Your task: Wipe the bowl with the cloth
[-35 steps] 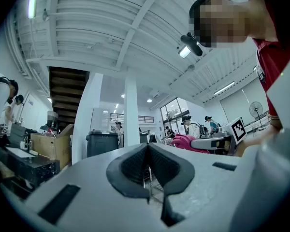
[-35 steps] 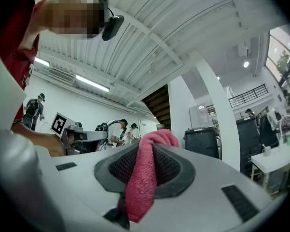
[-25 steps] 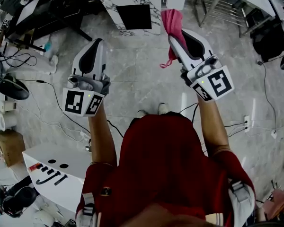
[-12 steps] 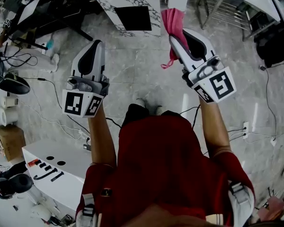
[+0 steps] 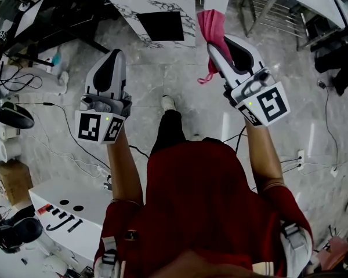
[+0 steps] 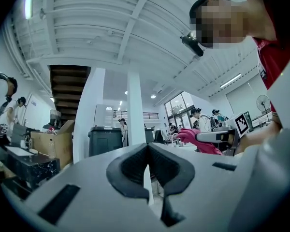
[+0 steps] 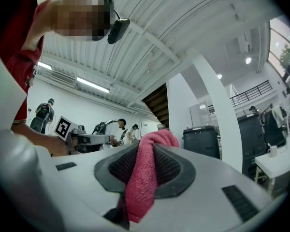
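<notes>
**Left gripper** (image 5: 113, 55): jaws pressed together with nothing between them. **Right gripper** (image 5: 214, 46): jaws clamped on a pink terry cloth (image 5: 211, 26), which bunches out past the tips and trails limp beneath them; no bowl shows in any view. The cloth looks light, soft and floppy, so gripping a gathered fold, as here, probably leaves a padded end free for wiping.

The cloth (image 7: 144, 178) is rough, looped terry. The left gripper (image 6: 147, 149) and right gripper (image 7: 152, 146) have smooth matt plastic shells and dark, finely textured pads (image 7: 170, 166). The floor (image 5: 162, 74) looks like polished stone.
</notes>
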The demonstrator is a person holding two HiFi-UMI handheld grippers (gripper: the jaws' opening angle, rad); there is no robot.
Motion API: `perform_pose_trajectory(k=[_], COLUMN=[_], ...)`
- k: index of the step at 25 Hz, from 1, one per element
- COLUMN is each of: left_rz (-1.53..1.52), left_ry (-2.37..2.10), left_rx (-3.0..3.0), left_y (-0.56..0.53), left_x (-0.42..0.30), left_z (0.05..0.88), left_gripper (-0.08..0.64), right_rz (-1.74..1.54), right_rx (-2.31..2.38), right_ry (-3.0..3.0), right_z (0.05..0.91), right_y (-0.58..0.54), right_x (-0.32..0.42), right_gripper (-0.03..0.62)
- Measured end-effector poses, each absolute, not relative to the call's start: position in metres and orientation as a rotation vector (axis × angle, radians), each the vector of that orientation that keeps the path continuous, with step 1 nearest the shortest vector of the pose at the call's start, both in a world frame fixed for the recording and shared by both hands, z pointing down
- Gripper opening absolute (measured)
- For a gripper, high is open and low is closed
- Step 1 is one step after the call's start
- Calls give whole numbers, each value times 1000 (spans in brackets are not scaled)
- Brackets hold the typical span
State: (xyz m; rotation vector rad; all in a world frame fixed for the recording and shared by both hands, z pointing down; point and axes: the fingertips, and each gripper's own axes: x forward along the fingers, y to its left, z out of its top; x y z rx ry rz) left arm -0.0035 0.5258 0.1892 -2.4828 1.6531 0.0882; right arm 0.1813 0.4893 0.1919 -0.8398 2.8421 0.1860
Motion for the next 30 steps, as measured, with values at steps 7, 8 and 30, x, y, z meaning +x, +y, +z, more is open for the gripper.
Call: perform_pose_trajectory(k=[7, 8, 30], left_rz=[94, 88, 43], left_ry=[1616, 1612, 1435], left_rx=[-2498, -2500, -2620], left_y=[453, 442, 231], left_x=[-52, -61, -187], left_z=[197, 198, 215], left_gripper=[6, 6, 6], right_rz=[190, 193, 200], right_rx=[-891, -897, -1083], right_ry=[2861, 2866, 2860], right_z=[195, 195, 197], right_y=[418, 408, 216], right_x=[133, 124, -9], right_gripper=[86, 86, 86])
